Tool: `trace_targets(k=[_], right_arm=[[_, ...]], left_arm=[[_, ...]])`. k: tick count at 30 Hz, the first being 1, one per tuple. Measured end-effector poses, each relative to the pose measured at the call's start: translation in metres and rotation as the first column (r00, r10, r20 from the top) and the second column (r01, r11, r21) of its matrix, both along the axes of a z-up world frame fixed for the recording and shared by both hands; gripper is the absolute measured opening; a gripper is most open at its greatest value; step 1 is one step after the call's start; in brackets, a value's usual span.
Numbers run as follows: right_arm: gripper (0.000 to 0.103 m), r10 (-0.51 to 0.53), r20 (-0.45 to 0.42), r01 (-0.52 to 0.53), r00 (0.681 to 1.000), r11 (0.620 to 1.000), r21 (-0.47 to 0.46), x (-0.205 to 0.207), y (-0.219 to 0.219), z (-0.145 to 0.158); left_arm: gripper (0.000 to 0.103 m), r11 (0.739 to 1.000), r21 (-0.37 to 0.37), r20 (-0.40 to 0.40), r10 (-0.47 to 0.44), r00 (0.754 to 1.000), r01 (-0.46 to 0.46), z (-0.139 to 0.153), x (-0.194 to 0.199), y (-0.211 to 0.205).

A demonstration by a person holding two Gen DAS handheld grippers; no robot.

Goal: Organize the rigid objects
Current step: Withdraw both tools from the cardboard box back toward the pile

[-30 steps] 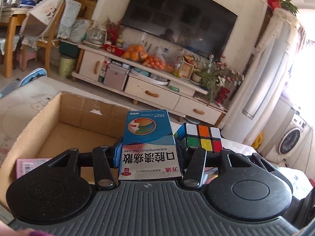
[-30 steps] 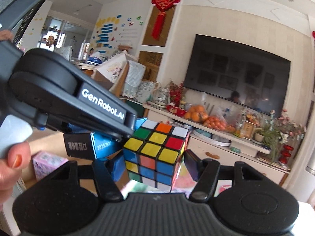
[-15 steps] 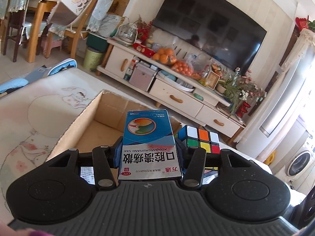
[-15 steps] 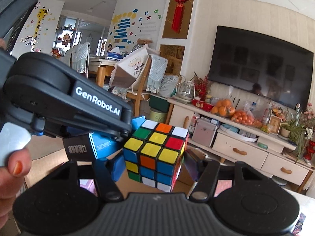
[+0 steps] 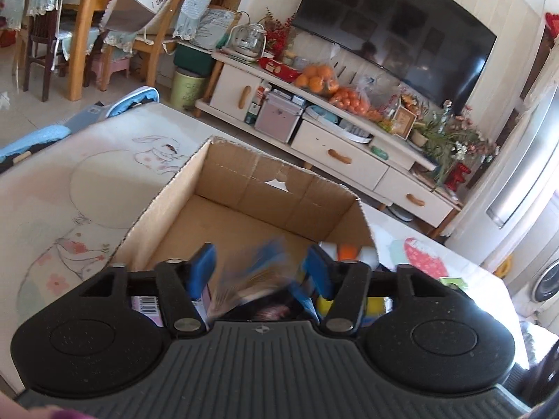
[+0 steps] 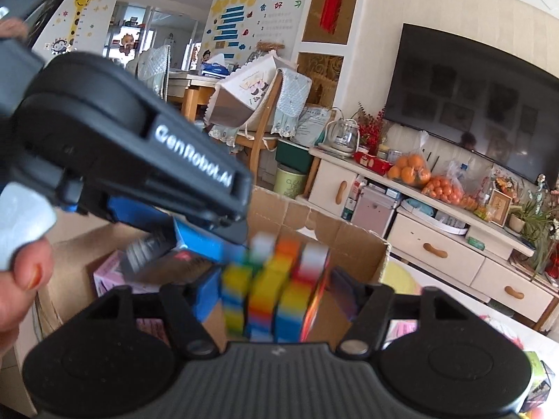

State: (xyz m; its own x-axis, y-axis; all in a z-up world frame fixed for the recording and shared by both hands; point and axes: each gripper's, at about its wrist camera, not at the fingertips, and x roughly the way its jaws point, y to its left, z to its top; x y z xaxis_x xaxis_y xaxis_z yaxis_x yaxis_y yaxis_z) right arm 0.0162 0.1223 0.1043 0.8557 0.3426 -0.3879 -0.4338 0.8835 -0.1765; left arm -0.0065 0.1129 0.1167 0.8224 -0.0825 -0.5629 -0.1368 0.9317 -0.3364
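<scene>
Down at the lower left of the left wrist view, a pink box (image 5: 148,305) with a barcode lies on the floor of the cardboard box (image 5: 244,188), partly hidden behind the left finger. At the bottom centre, the left gripper (image 5: 260,272) has its jaws spread apart, and a blue medicine box (image 5: 258,279) shows between them only as a motion-blurred smear, touching neither blue pad as far as can be told. Just right of it, white and orange tiles of the puzzle cube (image 5: 346,251) peek above the right finger, against the carton's near right corner.

In the right wrist view, the left gripper's black body fills the upper left. At lower centre the right gripper (image 6: 276,286) also stands released: the cube (image 6: 276,279) is a vertical blur of colours between the fingers, with a gap showing on the right side. Behind it stands the carton's far wall (image 6: 349,237).
</scene>
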Motion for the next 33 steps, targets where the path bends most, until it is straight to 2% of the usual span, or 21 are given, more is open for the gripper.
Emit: trace_targets(k=[2, 6, 15, 21, 31, 33], right_arm=[[0.072, -0.004, 0.006, 0.004, 1.000, 1.000, 0.012, -0.005, -0.003, 0.000], [0.078, -0.031, 0.041, 0.030, 0.999, 0.999, 0.024, -0.019, -0.010, 0.003], [0.082, -0.084, 0.068, 0.080, 0.994, 0.995, 0.051, -0.045, -0.034, 0.007], [0.091, -0.114, 0.073, 0.110, 0.991, 0.992, 0.056, -0.048, -0.044, 0.005], [0.095, -0.173, 0.071, 0.168, 0.982, 0.983, 0.069, -0.050, -0.065, 0.000], [0.098, -0.189, 0.072, 0.184, 0.979, 0.980, 0.072, -0.049, -0.071, 0.000]], left_arm=[[0.091, 1.000, 0.018, 0.009, 0.015, 1.000, -0.016, 0.002, -0.003, 0.000], [0.097, 0.997, 0.064, 0.040, 0.038, 0.998, -0.040, 0.006, -0.009, -0.003], [0.100, 0.995, 0.102, 0.055, 0.017, 0.998, -0.023, 0.008, -0.015, -0.011], [0.103, 0.993, 0.119, 0.050, 0.003, 0.999, -0.009, 0.007, -0.014, -0.013], [0.103, 0.992, 0.118, 0.031, -0.043, 0.999, 0.039, 0.006, -0.009, -0.015], [0.103, 0.991, 0.124, 0.030, -0.056, 0.998, 0.052, 0.005, -0.010, -0.016]])
